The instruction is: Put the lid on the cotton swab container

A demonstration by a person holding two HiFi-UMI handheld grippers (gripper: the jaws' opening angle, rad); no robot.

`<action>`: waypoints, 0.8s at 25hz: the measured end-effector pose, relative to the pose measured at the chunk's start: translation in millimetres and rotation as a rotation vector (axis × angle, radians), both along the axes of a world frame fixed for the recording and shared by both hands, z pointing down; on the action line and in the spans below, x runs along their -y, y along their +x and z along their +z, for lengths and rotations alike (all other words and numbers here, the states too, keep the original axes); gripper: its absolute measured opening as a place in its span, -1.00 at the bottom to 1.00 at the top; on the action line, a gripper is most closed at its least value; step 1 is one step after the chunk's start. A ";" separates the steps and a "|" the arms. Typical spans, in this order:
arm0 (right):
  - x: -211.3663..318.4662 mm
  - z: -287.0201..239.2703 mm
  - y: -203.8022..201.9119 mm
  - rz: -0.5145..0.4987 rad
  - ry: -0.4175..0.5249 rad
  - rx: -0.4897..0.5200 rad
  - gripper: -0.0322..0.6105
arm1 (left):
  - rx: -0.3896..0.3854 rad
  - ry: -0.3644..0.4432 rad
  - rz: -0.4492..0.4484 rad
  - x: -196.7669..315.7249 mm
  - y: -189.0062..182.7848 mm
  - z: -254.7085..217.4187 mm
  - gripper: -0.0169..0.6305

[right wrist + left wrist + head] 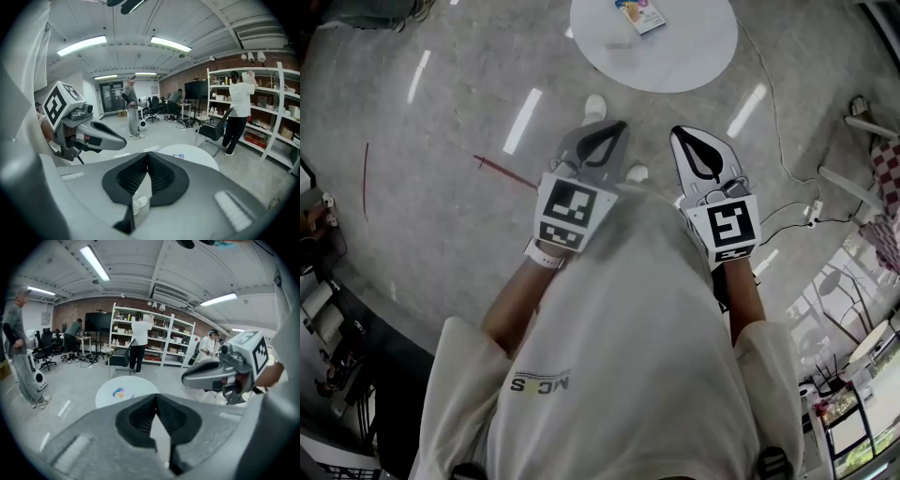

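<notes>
I had the left gripper (617, 127) and right gripper (682, 133) both closed and empty, side by side, well short of the round white bench (698, 56). Open floor (441, 187) ran round its near edge. On the bench sat a colourful packet (642, 14); I couldn't pick out the swab container from there.
</notes>
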State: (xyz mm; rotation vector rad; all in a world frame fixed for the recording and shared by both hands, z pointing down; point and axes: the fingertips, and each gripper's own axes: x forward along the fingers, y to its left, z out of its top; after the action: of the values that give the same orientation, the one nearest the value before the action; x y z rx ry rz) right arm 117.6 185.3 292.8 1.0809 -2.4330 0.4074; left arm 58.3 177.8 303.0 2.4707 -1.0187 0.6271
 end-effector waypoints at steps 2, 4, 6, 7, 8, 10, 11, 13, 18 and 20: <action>31.7 -3.0 -9.8 0.013 -0.007 -0.013 -0.90 | -0.007 0.010 0.020 35.4 -10.0 -5.7 -0.95; 62.0 -6.9 -21.8 0.025 -0.013 -0.027 -0.90 | -0.006 0.019 0.032 69.5 -25.7 -9.1 -0.95; 93.8 -8.3 -34.5 0.034 -0.014 -0.045 -0.90 | -0.007 0.020 0.041 103.9 -43.3 -8.5 -0.95; 109.6 -8.9 -40.9 0.037 -0.012 -0.053 -0.90 | -0.011 0.018 0.047 120.3 -51.0 -7.8 -0.95; 124.7 -9.4 -47.2 0.038 -0.009 -0.061 -0.90 | -0.016 0.016 0.055 135.3 -57.5 -6.7 -0.95; 151.8 -7.5 -58.5 0.039 -0.014 -0.078 -0.90 | -0.025 0.009 0.078 161.3 -67.4 -2.2 -0.95; 163.9 -4.7 -63.2 0.044 -0.025 -0.084 -0.90 | -0.029 0.006 0.092 173.2 -71.2 0.7 -0.95; 185.7 1.0 -70.7 0.064 -0.051 -0.080 -0.90 | -0.036 0.003 0.120 194.0 -77.7 5.5 -0.95; 225.2 9.3 -76.1 0.076 -0.067 -0.089 -0.90 | -0.046 -0.006 0.147 229.3 -85.1 21.7 -0.95; 227.2 11.7 -75.9 0.067 -0.070 -0.111 -0.90 | -0.047 -0.016 0.150 230.8 -86.9 23.5 -0.95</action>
State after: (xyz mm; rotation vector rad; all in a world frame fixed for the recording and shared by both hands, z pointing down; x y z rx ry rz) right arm 41.7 -41.9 304.4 1.1264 -2.2741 0.4392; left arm -28.5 -53.0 326.5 2.5520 -0.8140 0.6173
